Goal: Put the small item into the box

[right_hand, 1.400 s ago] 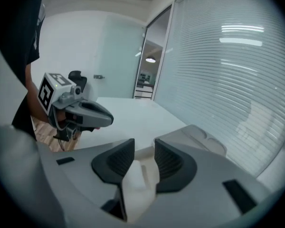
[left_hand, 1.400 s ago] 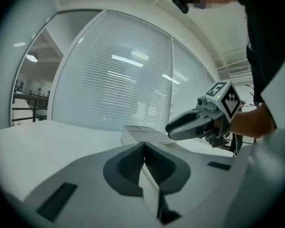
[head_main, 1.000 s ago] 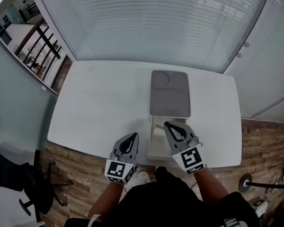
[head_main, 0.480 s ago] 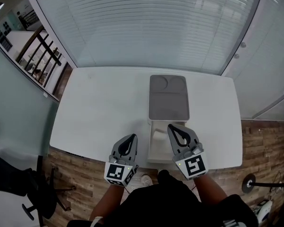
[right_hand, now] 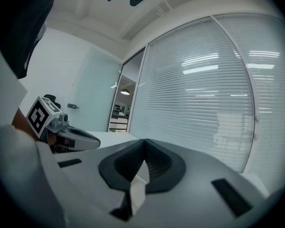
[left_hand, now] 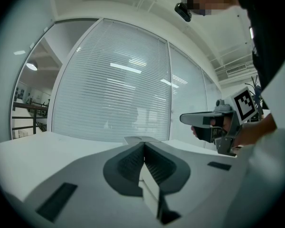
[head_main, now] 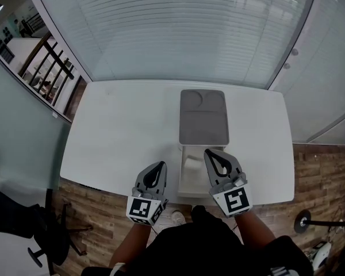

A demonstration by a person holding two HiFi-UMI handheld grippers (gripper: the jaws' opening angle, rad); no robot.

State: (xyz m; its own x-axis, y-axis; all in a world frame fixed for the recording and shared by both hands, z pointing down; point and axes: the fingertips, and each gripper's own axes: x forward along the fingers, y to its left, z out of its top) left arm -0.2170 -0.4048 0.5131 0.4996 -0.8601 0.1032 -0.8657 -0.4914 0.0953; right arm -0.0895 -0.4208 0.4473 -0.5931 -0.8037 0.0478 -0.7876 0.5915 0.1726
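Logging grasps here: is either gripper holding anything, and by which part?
Nothing is held. The left gripper and the right gripper both have their jaws shut together with nothing between them.

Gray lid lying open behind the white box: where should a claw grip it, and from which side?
Pinch the gray lid by its far short rim from above, one jaw inside, one outside. It lies flat, open side up, near edge against the white box, so the far rim likely swings freest.

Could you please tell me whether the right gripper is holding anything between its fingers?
No, the right gripper view shows the right gripper with its fingers shut together and nothing between them.
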